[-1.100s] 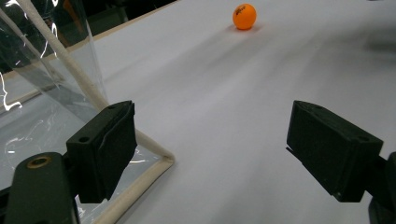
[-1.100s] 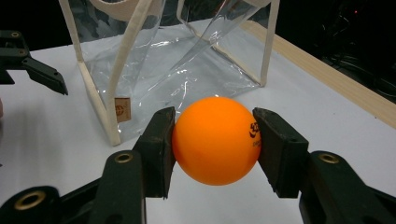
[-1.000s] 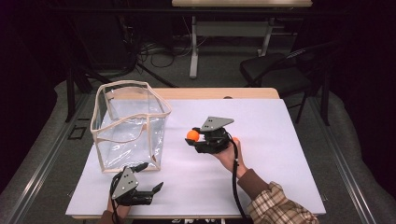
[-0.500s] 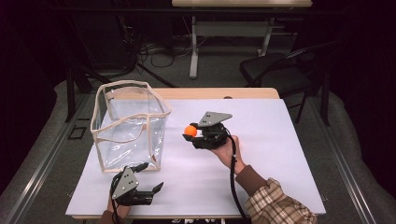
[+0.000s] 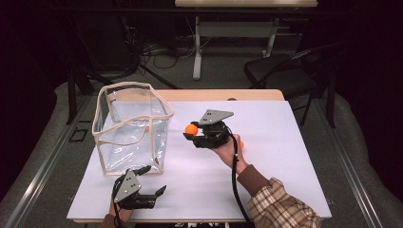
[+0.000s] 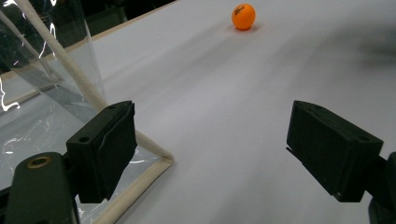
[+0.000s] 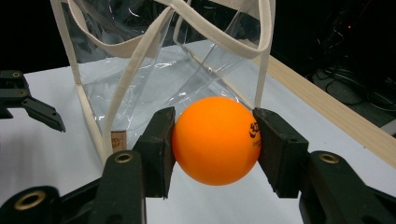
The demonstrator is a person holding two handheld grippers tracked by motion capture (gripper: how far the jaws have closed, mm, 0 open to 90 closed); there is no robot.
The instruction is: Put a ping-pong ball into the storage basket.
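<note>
The right hand-held gripper [image 7: 215, 140] clamps a round orange plastic ball [image 7: 215, 140] beside the clear cream-trimmed bag [image 5: 130, 126] — the left hand-held gripper [image 6: 224, 154] gapes wide, empty.

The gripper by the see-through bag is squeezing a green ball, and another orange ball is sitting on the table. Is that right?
Not quite: the ball squeezed in the right gripper is orange, not green, as the right gripper view shows close up. The rest holds: that gripper is near the see-through bag, and another orange ball sits on the table.
</note>
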